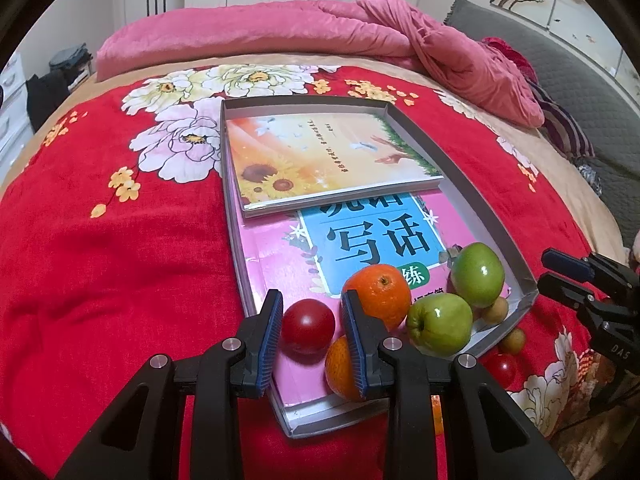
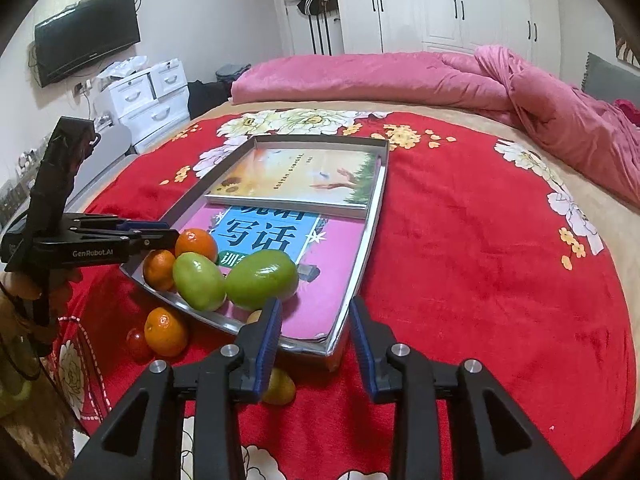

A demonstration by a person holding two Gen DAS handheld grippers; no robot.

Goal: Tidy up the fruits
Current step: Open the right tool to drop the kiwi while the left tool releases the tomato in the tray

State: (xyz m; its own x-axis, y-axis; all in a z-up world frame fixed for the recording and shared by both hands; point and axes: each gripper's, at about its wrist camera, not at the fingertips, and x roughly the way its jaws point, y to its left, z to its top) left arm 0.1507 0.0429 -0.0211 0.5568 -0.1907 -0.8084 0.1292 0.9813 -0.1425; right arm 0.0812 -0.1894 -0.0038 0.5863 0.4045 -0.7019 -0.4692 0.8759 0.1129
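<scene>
1. The left gripper (image 1: 312, 334) is closed down narrow on a red tomato (image 1: 308, 326). The tomato sits between the blue pads (image 1: 272, 332) at their tips, low over the pink book (image 1: 280, 280) in the tray (image 1: 480, 216).
2. Just right of its right finger lie two oranges (image 1: 378, 294), one ahead and one partly hidden behind the finger. Further right are two green apples (image 1: 440, 324), all in the tray's near corner.
3. The right gripper (image 2: 316, 328) stands a little parted and holds nothing. Between its pads only the tray's near edge and the pink book show.
4. Ahead and left of its left finger the green apples lie side by side, with the oranges beyond them.
5. Under that left finger a yellowish fruit (image 2: 282, 388) lies on the red blanket (image 2: 480, 280), outside the tray.
6. Further left on the blanket, an orange (image 2: 166, 332) and a small tomato (image 2: 138, 344) touch each other.
</scene>
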